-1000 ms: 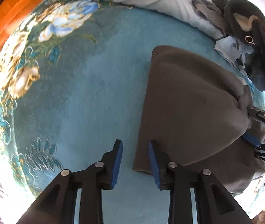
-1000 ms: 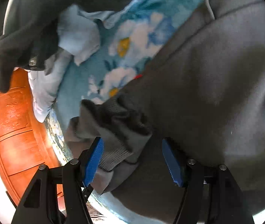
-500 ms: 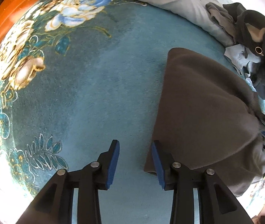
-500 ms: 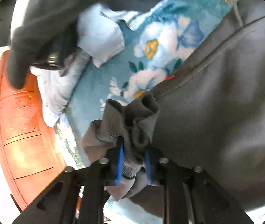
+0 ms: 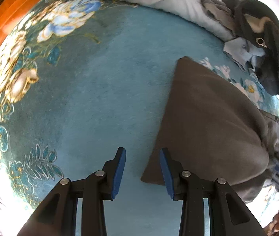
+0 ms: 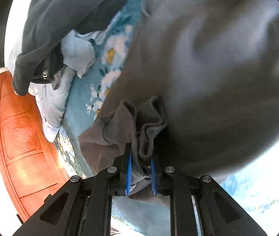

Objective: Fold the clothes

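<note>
A teal floral bedspread point(image 5: 104, 98) is spread under both grippers. A grey sweatshirt point(image 5: 208, 118) is laid on it, to the right of the left gripper point(image 5: 142, 169) and filling the view ahead of the right gripper point(image 6: 140, 169). A pile of dark and pale blue clothes point(image 5: 257, 45) is heaped well beyond the sweatshirt, ahead and to the right of the left gripper. The sweatshirt's ribbed cuff point(image 6: 135, 127) is bunched and clamped between the blue pads of the right gripper, whose jaws have just been closing. The left gripper is held apart over bare bedspread, nothing between its pads, the sweatshirt's near corner just beside its right finger
</note>
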The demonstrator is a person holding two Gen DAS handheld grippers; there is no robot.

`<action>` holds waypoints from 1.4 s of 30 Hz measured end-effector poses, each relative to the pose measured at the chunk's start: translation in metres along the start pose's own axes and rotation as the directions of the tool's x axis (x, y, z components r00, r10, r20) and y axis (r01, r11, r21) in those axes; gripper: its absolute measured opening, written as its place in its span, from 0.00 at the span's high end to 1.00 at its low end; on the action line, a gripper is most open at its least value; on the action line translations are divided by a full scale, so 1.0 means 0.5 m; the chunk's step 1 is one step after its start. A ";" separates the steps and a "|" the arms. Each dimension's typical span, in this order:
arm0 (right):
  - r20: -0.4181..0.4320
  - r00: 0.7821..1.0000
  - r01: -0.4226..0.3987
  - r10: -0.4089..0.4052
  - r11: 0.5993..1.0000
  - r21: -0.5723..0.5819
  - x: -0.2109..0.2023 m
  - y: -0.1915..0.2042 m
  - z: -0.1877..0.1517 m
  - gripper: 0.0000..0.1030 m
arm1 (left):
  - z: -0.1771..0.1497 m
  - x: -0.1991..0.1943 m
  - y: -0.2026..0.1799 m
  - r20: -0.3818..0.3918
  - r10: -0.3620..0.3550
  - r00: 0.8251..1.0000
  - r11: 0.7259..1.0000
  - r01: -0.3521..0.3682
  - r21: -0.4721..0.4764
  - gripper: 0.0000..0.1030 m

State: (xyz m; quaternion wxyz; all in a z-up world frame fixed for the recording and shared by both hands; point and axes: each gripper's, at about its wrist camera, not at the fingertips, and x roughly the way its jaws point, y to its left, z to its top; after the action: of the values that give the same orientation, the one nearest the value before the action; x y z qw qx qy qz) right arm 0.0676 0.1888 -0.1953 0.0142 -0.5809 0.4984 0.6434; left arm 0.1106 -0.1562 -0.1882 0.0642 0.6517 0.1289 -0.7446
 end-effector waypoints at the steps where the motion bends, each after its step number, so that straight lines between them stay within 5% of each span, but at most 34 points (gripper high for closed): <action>1: 0.003 1.000 -0.003 0.003 1.000 -0.028 -0.001 0.015 0.007 0.84 | 0.011 0.001 -0.012 -0.006 0.008 1.000 1.000 -0.008 0.010 0.62; 6: -0.059 0.997 0.049 -0.052 0.997 -0.052 0.030 0.018 0.033 0.84 | 0.026 0.017 -0.056 -0.046 0.063 0.997 0.997 -0.061 0.055 0.61; 11: -0.083 0.996 -0.024 0.021 0.999 -0.030 0.001 -0.013 0.036 0.81 | 0.019 0.042 -0.083 -0.074 0.139 0.988 0.984 -0.129 0.124 0.60; 16: 0.081 0.995 -0.052 0.056 0.998 -0.046 -0.157 -0.072 0.040 0.60 | 0.024 0.037 -0.098 -0.076 0.194 0.978 0.974 -0.183 0.135 0.58; 21: 0.291 0.956 -0.085 0.049 0.990 0.113 -0.302 -0.237 0.051 0.35 | 0.011 0.008 -0.135 -0.058 0.179 0.982 0.974 -0.169 0.154 0.58; 27: 0.323 0.945 -0.130 0.047 0.962 0.242 -0.320 -0.385 0.083 0.33 | -0.014 -0.002 -0.186 -0.070 0.167 0.983 0.978 -0.156 0.141 0.58; 39: 0.317 0.935 -0.263 0.162 0.915 0.307 -0.253 -0.432 0.111 0.28 | -0.037 -0.019 -0.177 -0.096 0.174 0.980 0.982 -0.165 0.095 0.57; 41: 0.310 0.935 -0.268 0.173 0.917 0.296 -0.256 -0.427 0.116 0.33 | -0.039 -0.025 -0.160 -0.096 0.179 0.979 0.982 -0.172 0.078 0.57; 42: 0.311 0.934 -0.268 0.176 0.921 0.283 -0.260 -0.421 0.118 0.47 | -0.038 -0.025 -0.155 -0.094 0.180 0.979 0.982 -0.174 0.069 0.57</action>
State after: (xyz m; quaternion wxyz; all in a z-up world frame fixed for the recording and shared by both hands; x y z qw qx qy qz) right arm 0.1922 0.4063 -0.2382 0.1048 -0.4132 0.6525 0.6265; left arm 0.1101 -0.0776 -0.1694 0.1038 0.6987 0.0509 -0.7060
